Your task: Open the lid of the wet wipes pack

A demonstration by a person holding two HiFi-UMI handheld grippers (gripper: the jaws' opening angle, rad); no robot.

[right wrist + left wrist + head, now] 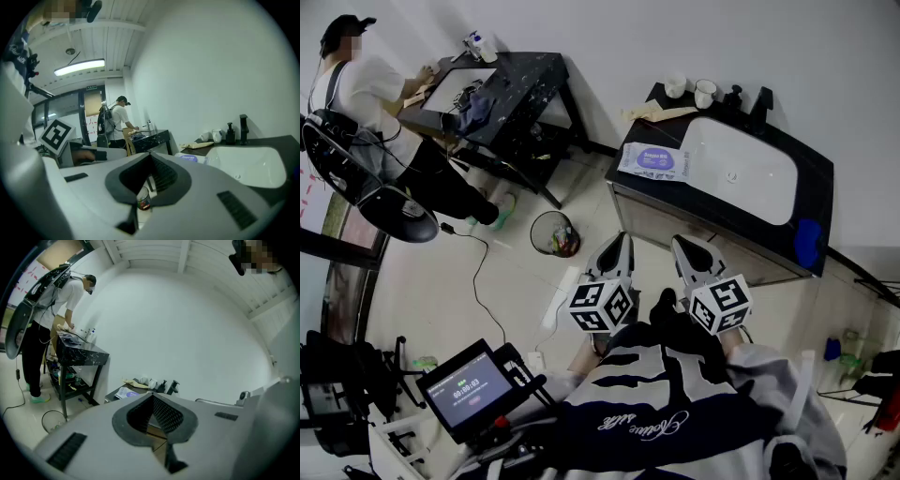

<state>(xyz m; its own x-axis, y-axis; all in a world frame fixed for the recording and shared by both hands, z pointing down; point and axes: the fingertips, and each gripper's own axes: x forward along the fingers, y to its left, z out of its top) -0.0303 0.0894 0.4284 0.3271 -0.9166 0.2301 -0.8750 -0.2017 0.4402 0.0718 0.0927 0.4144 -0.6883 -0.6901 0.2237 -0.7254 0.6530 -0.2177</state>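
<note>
The wet wipes pack point(654, 160) is a flat white and purple pack lying at the left end of a black counter point(820, 202), beside a white sink point(741, 169). Its lid looks flat and closed. My left gripper point(622, 239) and right gripper point(680, 244) hang side by side over the floor, short of the counter's front edge and apart from the pack. Both are shut with nothing between the jaws. In the left gripper view the pack point(125, 392) lies beyond the gripper point(152, 397). In the right gripper view the pack point(191, 158) lies right of the gripper point(150, 157).
Two cups point(690, 89), a beige cloth point(656, 113) and a black tap point(762, 101) line the counter's back. A waste bin point(555, 233) stands on the floor at left. A person point(366, 94) works at a black table point(511, 84). A screen point(469, 386) sits near my left.
</note>
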